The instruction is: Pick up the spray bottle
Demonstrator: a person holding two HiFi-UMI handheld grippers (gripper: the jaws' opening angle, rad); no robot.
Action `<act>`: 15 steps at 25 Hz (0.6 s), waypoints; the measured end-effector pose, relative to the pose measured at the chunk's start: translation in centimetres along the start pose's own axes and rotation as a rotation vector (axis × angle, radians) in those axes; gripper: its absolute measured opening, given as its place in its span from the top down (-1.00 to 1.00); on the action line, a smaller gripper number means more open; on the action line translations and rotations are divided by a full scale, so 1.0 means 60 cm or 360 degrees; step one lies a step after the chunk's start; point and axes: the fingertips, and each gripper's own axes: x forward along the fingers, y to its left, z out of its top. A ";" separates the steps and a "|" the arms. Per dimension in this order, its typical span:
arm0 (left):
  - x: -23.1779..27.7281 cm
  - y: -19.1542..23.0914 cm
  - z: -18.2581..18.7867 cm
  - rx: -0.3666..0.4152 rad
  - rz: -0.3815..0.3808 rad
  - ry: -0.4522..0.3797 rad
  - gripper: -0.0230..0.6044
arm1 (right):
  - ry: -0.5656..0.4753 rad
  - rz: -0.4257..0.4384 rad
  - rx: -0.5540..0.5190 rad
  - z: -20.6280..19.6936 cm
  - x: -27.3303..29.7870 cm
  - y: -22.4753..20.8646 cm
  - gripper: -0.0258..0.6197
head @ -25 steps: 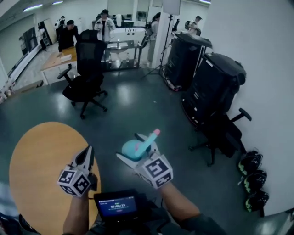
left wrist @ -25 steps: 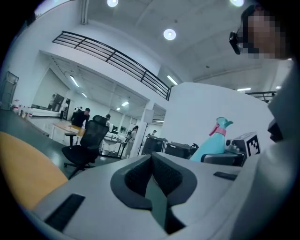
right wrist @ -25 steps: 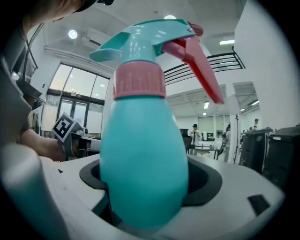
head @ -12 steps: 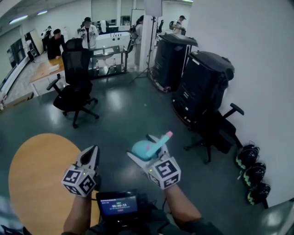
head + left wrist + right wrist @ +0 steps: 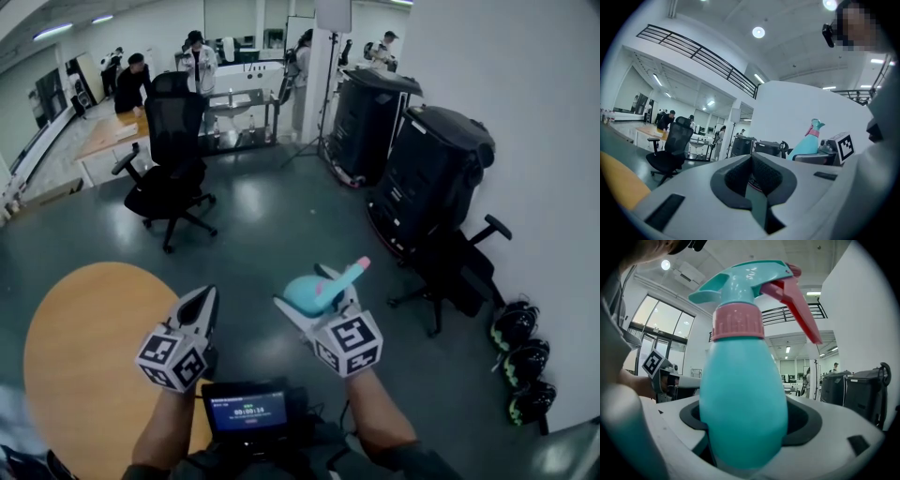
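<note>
Fingers (image 5: 825, 437) of the right gripper (image 5: 317, 289) are spread wide around the teal body of the spray bottle (image 5: 740, 394), which is pinched between them and held up off the floor. Its pink collar and trigger are seen above the fingertips. Fingers (image 5: 199, 314) of the left gripper (image 5: 207, 293) are pressed together with nothing between them, just left of the bottle-bearing pair. A round orange worktop (image 5: 75, 347) is seen below and left of the left fingers, and a black office chair (image 5: 173, 178) well beyond them.
</note>
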 end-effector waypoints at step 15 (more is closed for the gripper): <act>-0.006 -0.008 0.012 0.0075 -0.0027 0.0012 0.93 | 0.0014 -0.0023 -0.0027 0.016 -0.009 0.015 -0.41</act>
